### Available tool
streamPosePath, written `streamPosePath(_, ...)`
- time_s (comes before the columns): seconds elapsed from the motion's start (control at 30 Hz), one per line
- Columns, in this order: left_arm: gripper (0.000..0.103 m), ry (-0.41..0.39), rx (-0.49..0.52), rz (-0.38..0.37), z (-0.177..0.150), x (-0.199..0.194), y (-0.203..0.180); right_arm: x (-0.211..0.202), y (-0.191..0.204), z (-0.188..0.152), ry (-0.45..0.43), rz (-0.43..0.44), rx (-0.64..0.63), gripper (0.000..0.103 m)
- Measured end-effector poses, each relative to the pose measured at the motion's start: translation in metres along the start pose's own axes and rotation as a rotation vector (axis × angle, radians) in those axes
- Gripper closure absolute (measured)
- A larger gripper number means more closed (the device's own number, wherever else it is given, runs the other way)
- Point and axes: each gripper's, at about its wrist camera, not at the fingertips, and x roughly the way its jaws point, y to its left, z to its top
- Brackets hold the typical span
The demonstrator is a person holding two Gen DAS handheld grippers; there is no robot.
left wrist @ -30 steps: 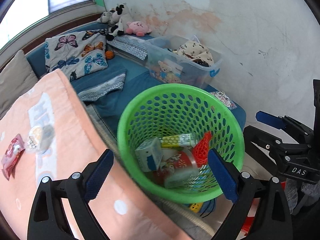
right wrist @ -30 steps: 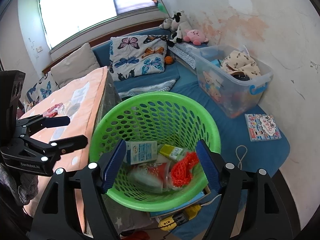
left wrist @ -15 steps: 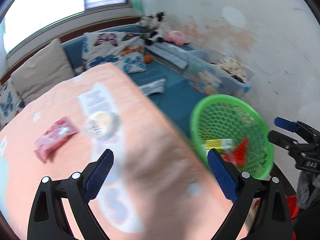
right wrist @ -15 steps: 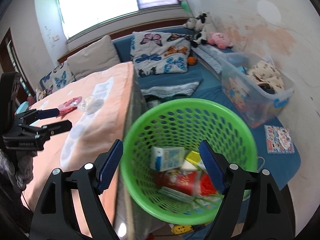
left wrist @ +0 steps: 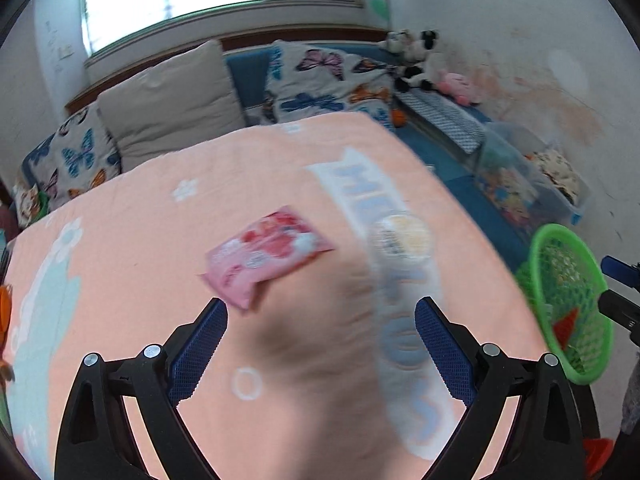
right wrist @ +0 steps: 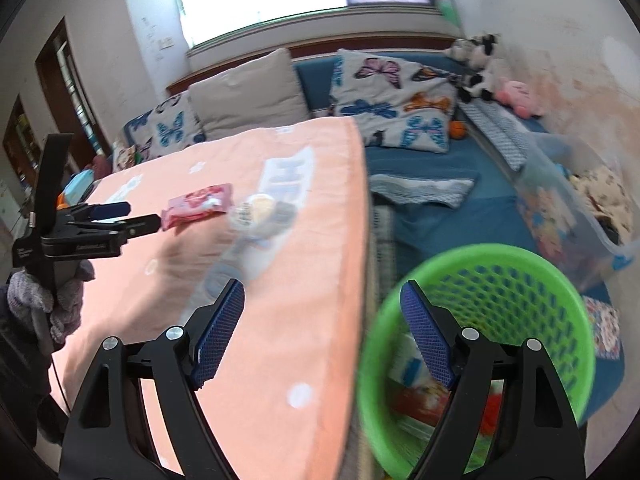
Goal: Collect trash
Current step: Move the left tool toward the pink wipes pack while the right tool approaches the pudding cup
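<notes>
Between pickups: both tools empty, trash left on the table.

Left gripper spread wide, nothing between the blue pads, poised above the peach table cover. Pink wrapper lying flat near the middle of the table, just ahead of the left-hand pad, not touched. Round clear cup with a pale lid just beside the wrapper, nearer the table's right edge, on the pale blue lettering. Picture smeared, so finer detail on either piece impossible to tell.

Right gripper also well open, jaws having just been opening, nothing between them; held over the table's right edge, one pad above the cloth, the other above the green basket. Basket standing on the floor, close against that edge, already holding cartons and something red.

Likely step: going for the next piece, probably the wrapper with the left tool. Next move calls for lowering the pads to either side of the wrapper, closing on the thin foil without pinching the cloth, then carrying it past the right edge and letting go over the basket.
</notes>
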Motion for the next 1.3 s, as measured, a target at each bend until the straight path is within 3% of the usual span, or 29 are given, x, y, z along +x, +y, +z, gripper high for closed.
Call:
streamPosePath(0.37, 0.011, 0.030, -0.160, 0.023, 0.009, 0.024, 0.057, 0.083, 0.050, 0.028, 0.082, 0.060, -0.089, 0.022)
streamPosePath(0.63, 0.011, 0.076, -0.291, 0.013, 0.016, 0.050, 0.083, 0.131, 0.063, 0.040, 0.129, 0.068, -0.115, 0.022)
streamPosePath(1.17, 0.011, 0.148, -0.530, -0.099, 0.007, 0.093, 0.099, 0.178, 0.067, 0.047, 0.184, 0.048, -0.117, 0.022)
streamPosePath(1.27, 0.018, 0.154, -0.554, -0.116, 0.007, 0.099, 0.098, 0.184, 0.065, 0.047, 0.190, 0.045, -0.109, 0.025)
streamPosePath(1.3, 0.025, 0.156, -0.565, -0.122, 0.007, 0.101, 0.098, 0.185, 0.065, 0.047, 0.191, 0.047, -0.105, 0.028)
